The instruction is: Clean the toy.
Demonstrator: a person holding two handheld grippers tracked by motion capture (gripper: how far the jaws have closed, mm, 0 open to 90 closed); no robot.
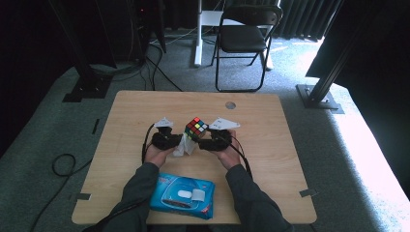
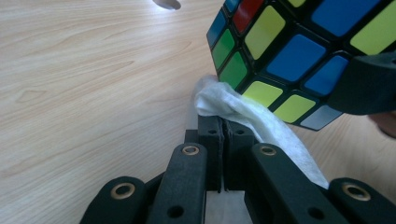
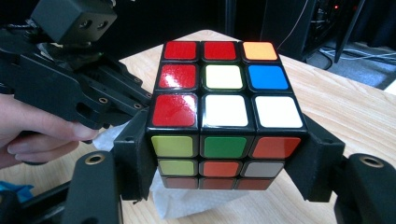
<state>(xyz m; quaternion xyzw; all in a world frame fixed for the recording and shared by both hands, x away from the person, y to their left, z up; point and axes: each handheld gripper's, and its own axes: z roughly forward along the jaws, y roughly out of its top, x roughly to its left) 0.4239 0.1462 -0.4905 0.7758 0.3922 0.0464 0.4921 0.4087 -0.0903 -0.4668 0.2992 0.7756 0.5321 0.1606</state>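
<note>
Above the middle of the counter (image 1: 270, 145) the right tongs (image 3: 224, 154) clamp the Rubik's cube (image 3: 224, 102) while the left tongs (image 2: 223, 140), pinched together on a white wipe (image 2: 219, 100), press it against the cube's underside, so wiping looks underway, with other faces seemingly left.

The high view looks forward and down from above the person's side of the table (image 1: 270, 159). Each gripper view rides low behind its own jaws, very close; both share the cube (image 2: 299, 51) held ahead of them and the wipe (image 3: 187, 200) beneath it
</note>
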